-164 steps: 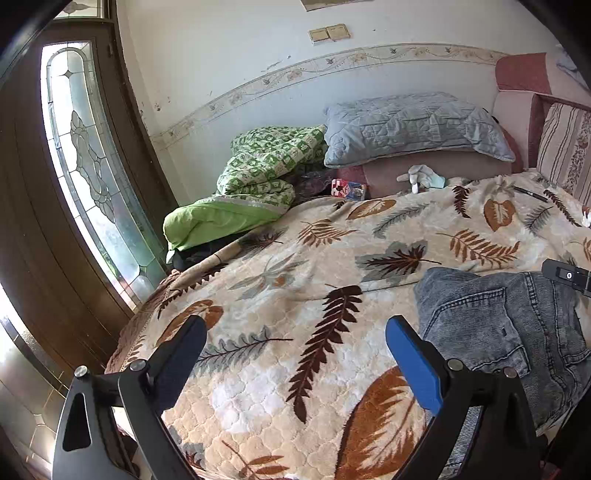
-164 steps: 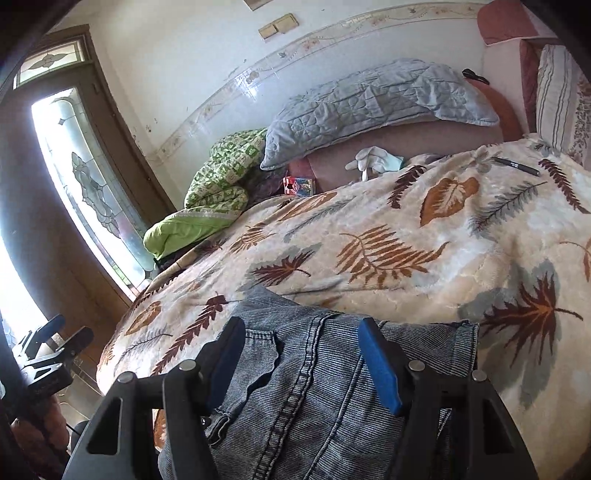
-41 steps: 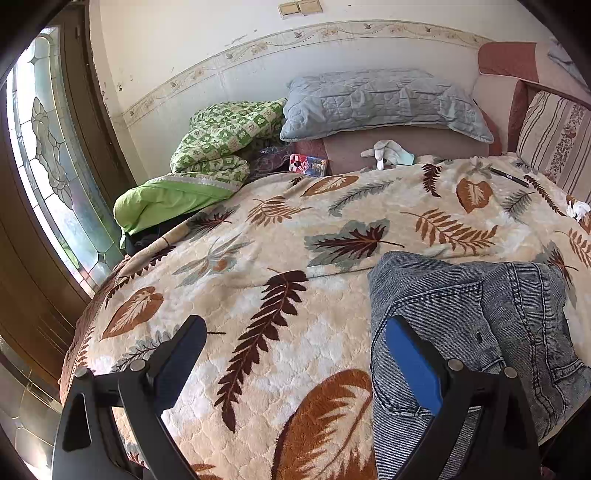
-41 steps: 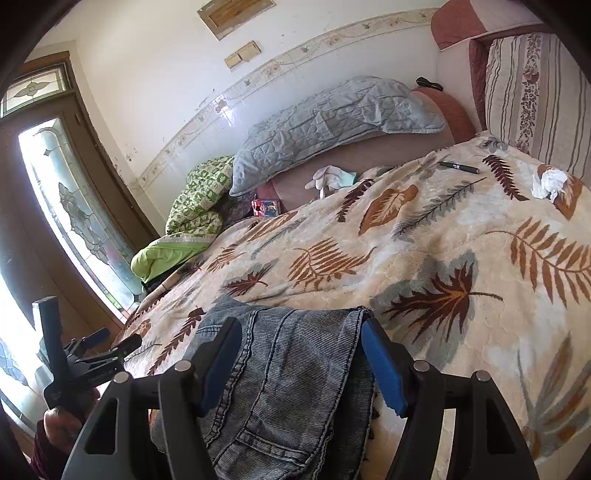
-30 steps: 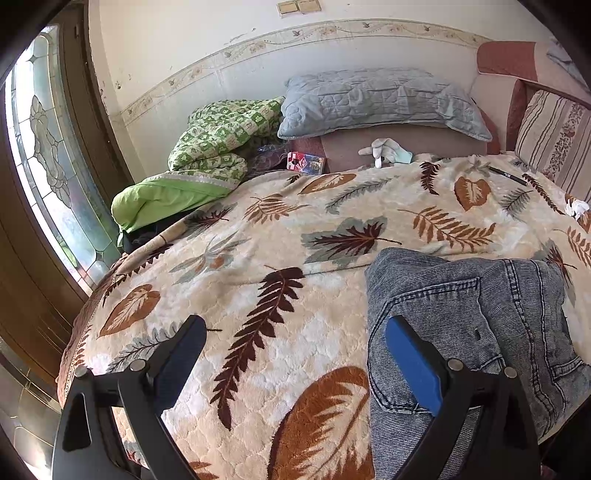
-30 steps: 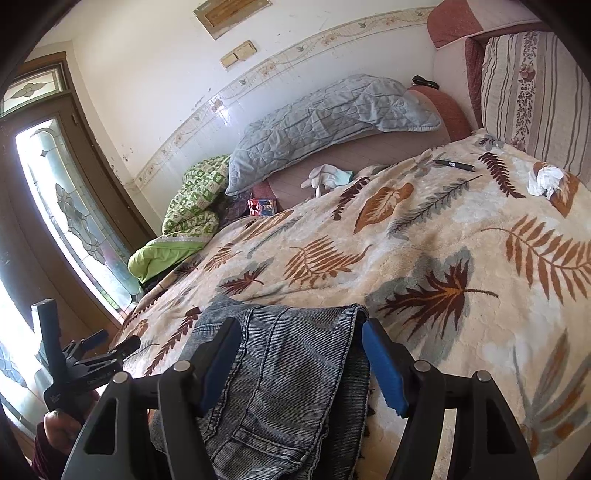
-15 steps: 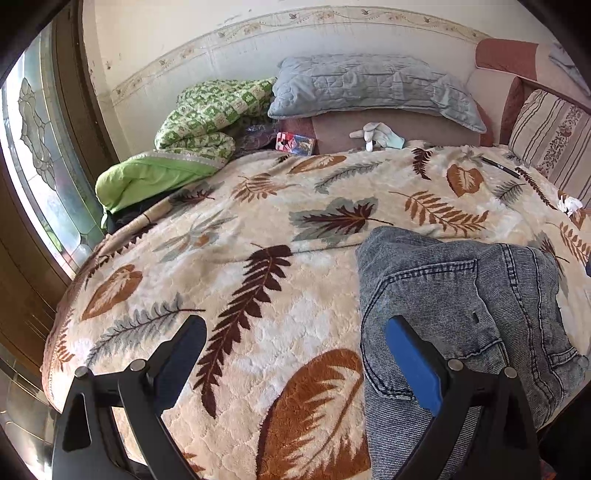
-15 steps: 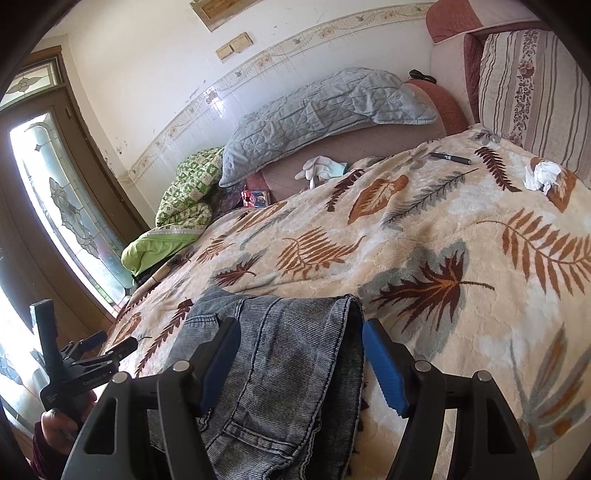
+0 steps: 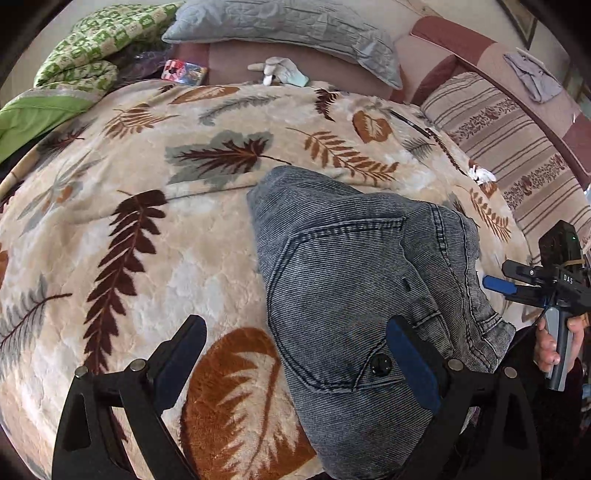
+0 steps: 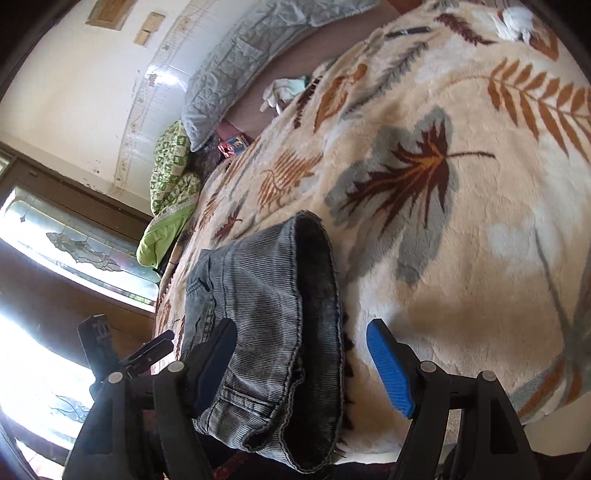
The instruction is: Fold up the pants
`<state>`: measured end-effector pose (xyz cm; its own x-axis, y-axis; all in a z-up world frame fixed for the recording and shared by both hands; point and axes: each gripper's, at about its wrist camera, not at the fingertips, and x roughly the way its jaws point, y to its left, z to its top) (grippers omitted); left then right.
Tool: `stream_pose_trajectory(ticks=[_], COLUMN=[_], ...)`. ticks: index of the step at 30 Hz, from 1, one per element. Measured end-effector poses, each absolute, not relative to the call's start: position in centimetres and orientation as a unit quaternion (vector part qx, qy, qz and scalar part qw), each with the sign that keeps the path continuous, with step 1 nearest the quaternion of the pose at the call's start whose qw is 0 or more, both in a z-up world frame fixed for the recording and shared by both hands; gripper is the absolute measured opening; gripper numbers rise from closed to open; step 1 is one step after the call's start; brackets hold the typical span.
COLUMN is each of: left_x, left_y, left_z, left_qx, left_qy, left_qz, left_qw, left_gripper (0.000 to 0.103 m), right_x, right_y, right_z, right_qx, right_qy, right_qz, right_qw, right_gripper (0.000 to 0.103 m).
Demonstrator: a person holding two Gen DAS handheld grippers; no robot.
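Grey-blue folded jeans (image 9: 351, 277) lie at the near edge of a leaf-patterned blanket (image 9: 147, 258) on the bed. My left gripper (image 9: 295, 354) hangs open over their left edge, its right finger above the back pocket and button, its left finger above bare blanket. In the right wrist view, the jeans (image 10: 258, 277) show their hem and dark inner side. My right gripper (image 10: 303, 365) straddles that hem with its jaws opening and the pads not pressing the cloth. A hand holds the right gripper (image 9: 498, 284) at the right edge of the left wrist view.
A grey pillow (image 9: 288, 26), a green quilt (image 9: 85, 48), a small box (image 9: 184, 70) and a soft toy (image 9: 280, 72) line the far side. A pen (image 9: 410, 123) and a crumpled tissue (image 9: 480, 175) lie near the striped cushion (image 9: 517, 147). A glazed door (image 10: 74, 251) stands to the left.
Both grippers have tipped down and sunk toward the jeans. The right view has rolled, and the right gripper has come into the left wrist view.
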<state>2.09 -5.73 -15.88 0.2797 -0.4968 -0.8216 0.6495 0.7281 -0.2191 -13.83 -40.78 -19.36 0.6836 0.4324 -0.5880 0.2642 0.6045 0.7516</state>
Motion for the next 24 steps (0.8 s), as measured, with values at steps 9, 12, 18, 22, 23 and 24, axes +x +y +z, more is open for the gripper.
stream_pose_trajectory(ticks=[9,12,18,22,23,24], left_x=[4.3,4.6,5.2,5.6,5.6,5.5], left_y=[-7.7,-7.6,-8.4,-8.4,-8.4,-8.3], left_z=[-18.8,-18.9,-19.0,-18.8,-18.8,-18.7], left_qx=[0.048,0.032,0.007,-0.014,-0.019,-0.021], left_qy=[0.537,0.538,0.548,0.547,0.546,0.543], left_qz=[-0.432,-0.455,-0.495,-0.506,-0.506,-0.508], left_qw=[0.723,0.708,0.674,0.667,0.668,0.669], left_gripper=[0.098,0.098,0.098,0.098,0.098,0.098], right_x=[-12.4,-11.0,-7.6,-5.7,-5.4,-5.1], right_y=[-41.1,-40.2,-37.6,-35.7,-35.1,-34.4], right_z=[-21.4,-21.3,-21.0,-21.0,-20.9,-20.7], right_qx=[0.493,0.482,0.442,0.433,0.423,0.409], right_qy=[0.414,0.425,0.456,0.458,0.459,0.459], right_qz=[0.109,0.131,0.189,0.227,0.228,0.228], right_qw=[0.758,0.755,0.749,0.743,0.747,0.755], right_gripper=[0.08,0.083,0.083,0.086,0.086,0.086])
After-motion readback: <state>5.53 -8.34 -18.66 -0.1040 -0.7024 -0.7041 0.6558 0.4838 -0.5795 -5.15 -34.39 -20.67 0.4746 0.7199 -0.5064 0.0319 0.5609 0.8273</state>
